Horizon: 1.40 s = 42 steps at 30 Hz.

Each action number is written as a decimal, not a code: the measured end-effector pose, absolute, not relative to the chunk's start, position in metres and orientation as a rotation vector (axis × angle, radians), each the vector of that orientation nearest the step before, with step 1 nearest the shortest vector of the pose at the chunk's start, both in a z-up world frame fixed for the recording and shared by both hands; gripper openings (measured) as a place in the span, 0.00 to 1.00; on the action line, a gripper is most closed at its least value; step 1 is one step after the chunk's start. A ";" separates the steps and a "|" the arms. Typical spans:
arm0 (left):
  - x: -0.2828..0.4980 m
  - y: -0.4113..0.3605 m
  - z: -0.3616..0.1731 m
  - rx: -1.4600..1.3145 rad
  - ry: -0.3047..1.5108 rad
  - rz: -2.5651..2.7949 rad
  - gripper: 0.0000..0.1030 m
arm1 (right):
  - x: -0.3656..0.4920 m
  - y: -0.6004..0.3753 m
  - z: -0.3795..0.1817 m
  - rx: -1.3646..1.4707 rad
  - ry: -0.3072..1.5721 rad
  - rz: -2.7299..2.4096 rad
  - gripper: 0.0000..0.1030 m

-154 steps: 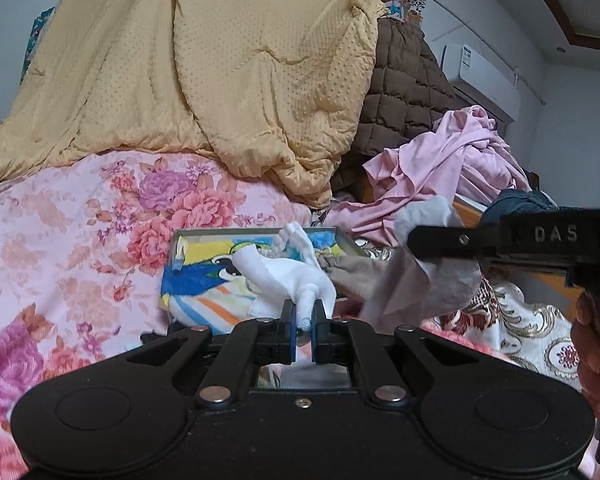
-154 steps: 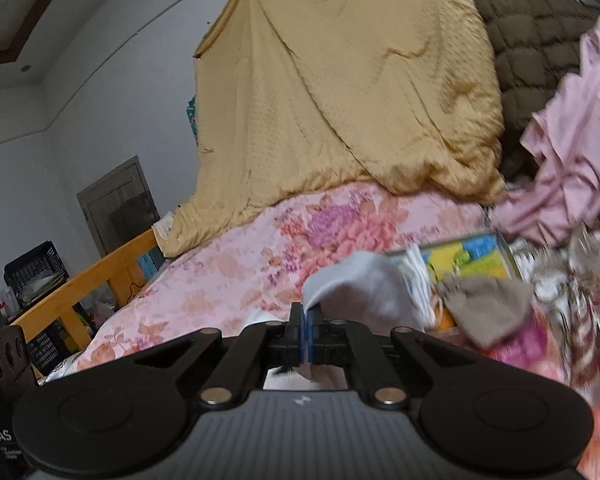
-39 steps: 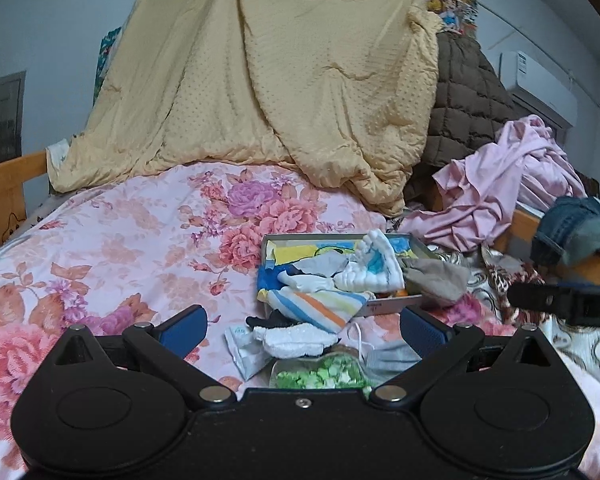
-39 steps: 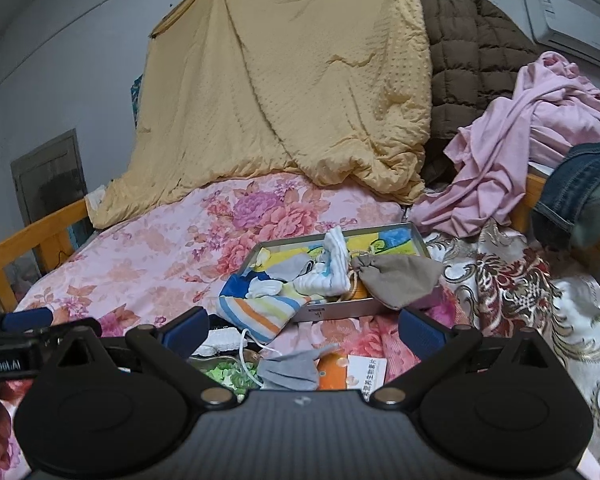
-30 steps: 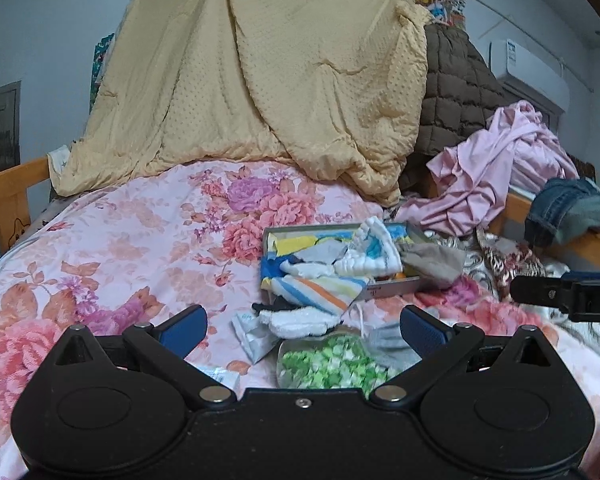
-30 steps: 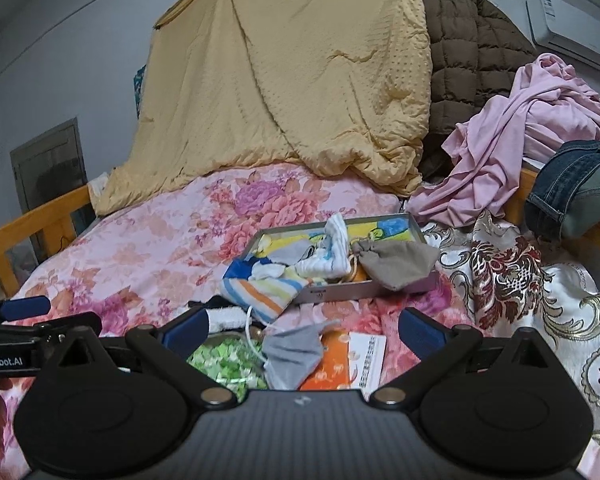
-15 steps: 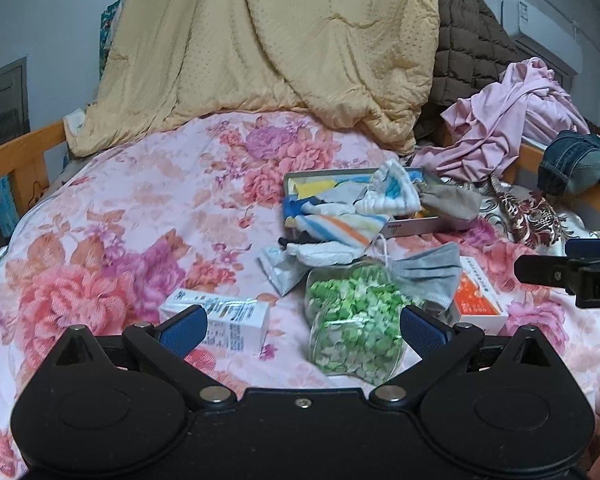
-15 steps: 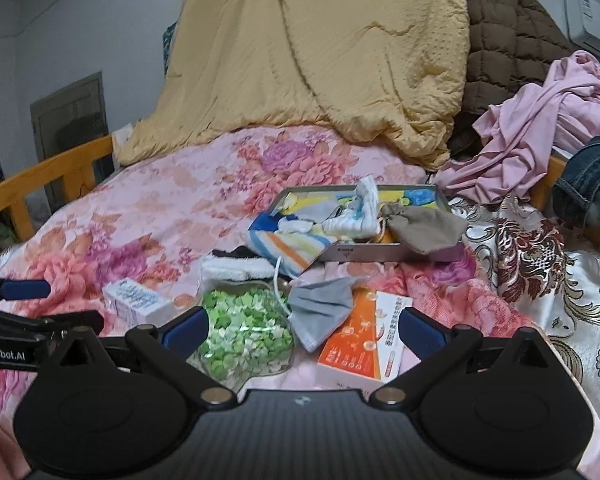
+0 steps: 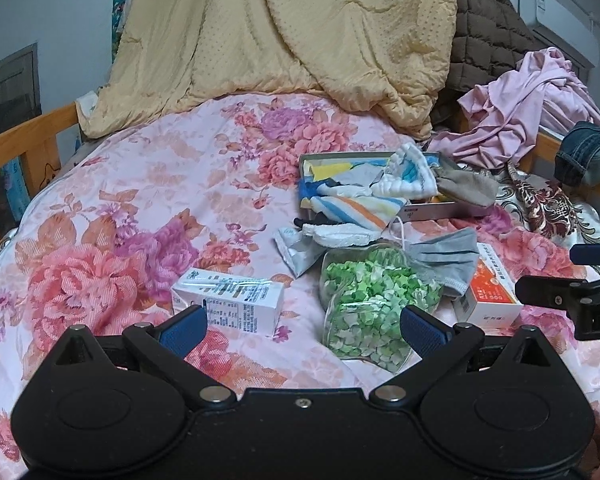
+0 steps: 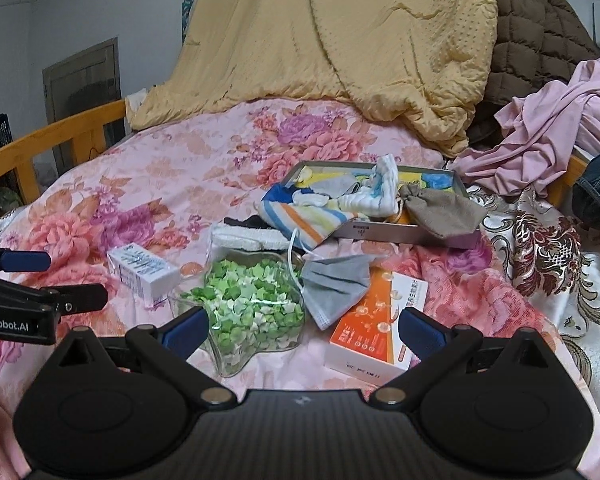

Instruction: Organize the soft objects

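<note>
Covering bed: floral bedspread (image 9: 148,200)

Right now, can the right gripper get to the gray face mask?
Probably yes. The right gripper is open and empty, and the gray face mask lies just ahead of it, draped on top between the jar of green paper stars and the orange box. Nothing covers it.

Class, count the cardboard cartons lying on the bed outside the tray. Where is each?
2. A white carton lies left of the jar of green bits; an orange-and-white carton lies to its right, partly under the grey mask. Others may be hidden under the cloths.
</note>
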State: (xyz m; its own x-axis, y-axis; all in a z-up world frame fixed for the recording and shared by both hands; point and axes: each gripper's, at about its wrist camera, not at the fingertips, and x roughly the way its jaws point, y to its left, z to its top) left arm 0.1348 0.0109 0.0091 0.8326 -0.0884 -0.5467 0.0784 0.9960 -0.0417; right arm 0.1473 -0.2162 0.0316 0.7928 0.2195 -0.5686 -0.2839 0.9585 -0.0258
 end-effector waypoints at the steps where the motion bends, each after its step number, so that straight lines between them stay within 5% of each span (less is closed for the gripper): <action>1: 0.135 0.011 0.009 -0.021 0.584 -0.085 0.99 | 0.148 -0.216 0.031 -0.114 0.601 0.271 1.00; 42: 0.189 0.018 -0.004 -0.174 0.585 -0.107 0.99 | 0.195 -0.202 0.023 -0.153 0.630 0.294 1.00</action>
State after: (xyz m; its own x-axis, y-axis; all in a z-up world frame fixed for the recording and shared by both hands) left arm 0.1887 0.0179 -0.0043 0.8290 -0.1493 -0.5389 0.0509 0.9798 -0.1932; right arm 0.1952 -0.2021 0.0229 0.7686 0.2232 -0.5995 -0.3159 0.9474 -0.0522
